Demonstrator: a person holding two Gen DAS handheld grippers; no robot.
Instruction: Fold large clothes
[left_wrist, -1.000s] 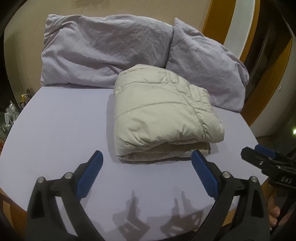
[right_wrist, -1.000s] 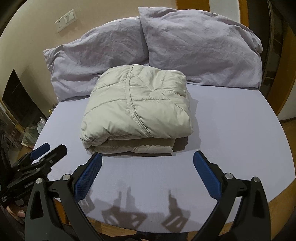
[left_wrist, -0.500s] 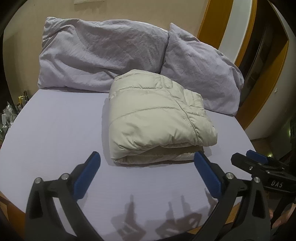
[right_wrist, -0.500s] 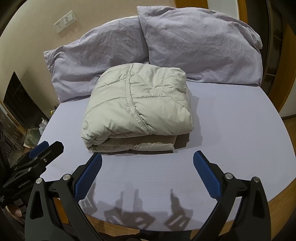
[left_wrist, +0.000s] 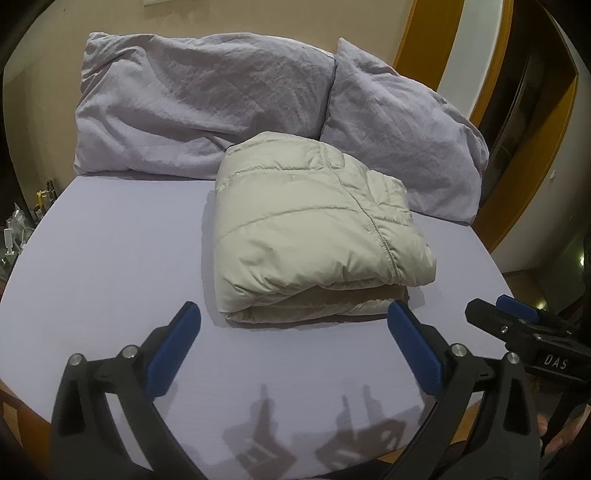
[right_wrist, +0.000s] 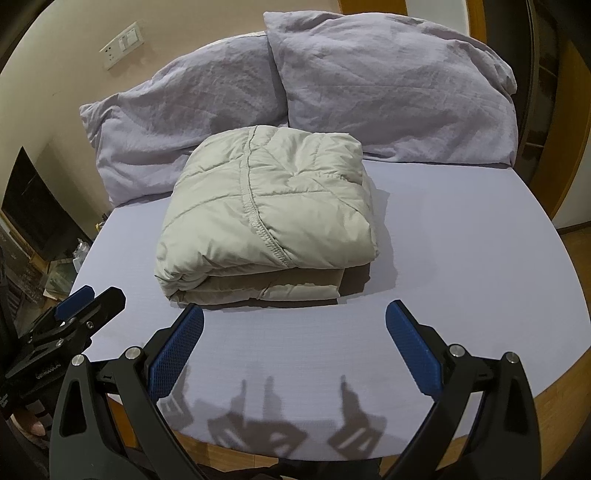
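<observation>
— Since the earlier frames, has anything shifted?

— Both tongs sit a little farther back from the folded jacket (left_wrist: 317, 236), which keeps the same place and shape on the bed (left_wrist: 110, 266).

— Where does the jacket lie?

— Folded into a thick pale-beige bundle in the middle of the lavender sheet, its far edge touching the two purple pillows (right_wrist: 399, 85) against the wall.

— And the left tongs (left_wrist: 293, 345)?

— Spread wide, blue pads (left_wrist: 171, 350) apart over the bare sheet just near of the bundle, gripping nothing.

— The right tongs (right_wrist: 295, 345)?

— Also spread wide and holding nothing; the left pad tip (right_wrist: 192, 321) sits just beside the jacket's near edge. Their shadows fall on the sheet at the near edge of the bed.
</observation>
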